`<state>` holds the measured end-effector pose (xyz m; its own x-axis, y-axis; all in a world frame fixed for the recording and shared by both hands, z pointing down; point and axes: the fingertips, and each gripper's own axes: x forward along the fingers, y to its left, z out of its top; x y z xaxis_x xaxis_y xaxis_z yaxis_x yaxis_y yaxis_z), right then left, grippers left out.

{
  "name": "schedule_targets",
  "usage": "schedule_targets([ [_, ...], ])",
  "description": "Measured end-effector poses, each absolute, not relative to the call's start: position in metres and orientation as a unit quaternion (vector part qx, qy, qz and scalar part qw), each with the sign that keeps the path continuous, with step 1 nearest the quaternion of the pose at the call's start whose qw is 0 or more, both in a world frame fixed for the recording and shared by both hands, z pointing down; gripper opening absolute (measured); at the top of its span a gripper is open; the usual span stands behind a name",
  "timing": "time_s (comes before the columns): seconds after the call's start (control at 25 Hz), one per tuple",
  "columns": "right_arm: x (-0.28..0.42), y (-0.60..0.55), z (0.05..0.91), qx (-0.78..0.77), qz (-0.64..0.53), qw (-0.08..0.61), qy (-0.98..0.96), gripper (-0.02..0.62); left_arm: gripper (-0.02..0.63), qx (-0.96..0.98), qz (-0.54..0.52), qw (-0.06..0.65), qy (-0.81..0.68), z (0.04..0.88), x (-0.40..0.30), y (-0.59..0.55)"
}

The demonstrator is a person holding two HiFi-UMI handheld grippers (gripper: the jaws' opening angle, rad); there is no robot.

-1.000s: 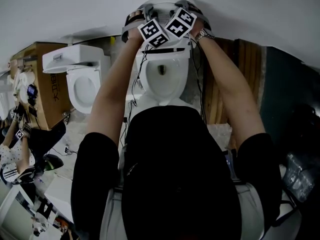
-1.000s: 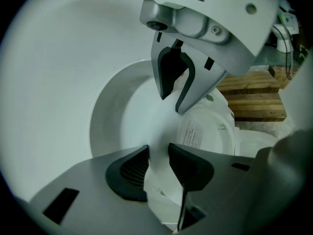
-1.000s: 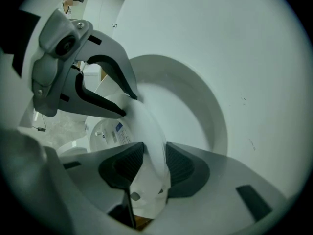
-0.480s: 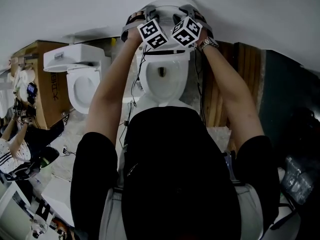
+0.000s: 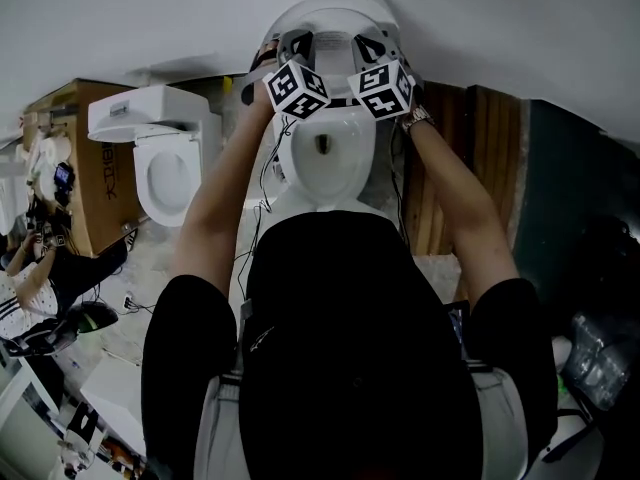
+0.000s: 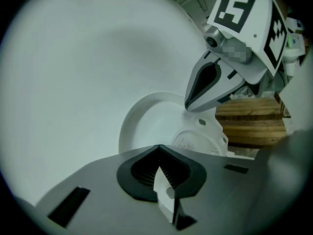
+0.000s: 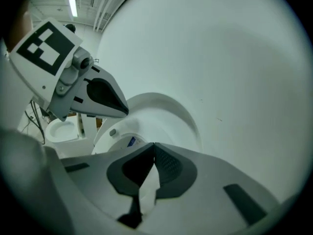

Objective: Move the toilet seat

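Gripping: left gripper (image 6: 164,185) and right gripper (image 7: 146,185) each clamp the white plastic toilet seat's (image 5: 335,3) thin edge.
Seat: raised upright behind the white ceramic toilet bowl (image 5: 325,168).
Head view: pinch itself hidden; gripper views show it.

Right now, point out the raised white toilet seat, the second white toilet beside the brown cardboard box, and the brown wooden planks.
raised white toilet seat (image 5: 338,6), head view: its top rim.
second white toilet (image 5: 140,118), head view: its tank.
brown wooden planks (image 6: 249,124), left gripper view: middle of the boards.
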<state>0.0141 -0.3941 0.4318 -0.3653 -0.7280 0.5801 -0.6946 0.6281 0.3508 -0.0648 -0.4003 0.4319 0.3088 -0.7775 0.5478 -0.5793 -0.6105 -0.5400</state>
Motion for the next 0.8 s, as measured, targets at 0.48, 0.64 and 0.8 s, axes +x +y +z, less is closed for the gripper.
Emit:
schedule_targets([
  [0.48, 0.028, -0.303, 0.387, 0.447, 0.052, 0.226, -0.864, 0.014, 0.009, -0.855, -0.245, -0.012, 0.457, 0.378, -0.044, -0.297],
  [0.64, 0.038, -0.271, 0.368, 0.444, 0.066, 0.186, -0.874, 0.014, 0.009, -0.859, -0.206, -0.026, 0.469, 0.352, -0.042, -0.261],
  [0.8, 0.049, -0.242, 0.343, 0.439, 0.065, 0.154, -0.883, 0.014, 0.009, -0.859, -0.178, -0.029, 0.479, 0.327, -0.038, -0.229],
])
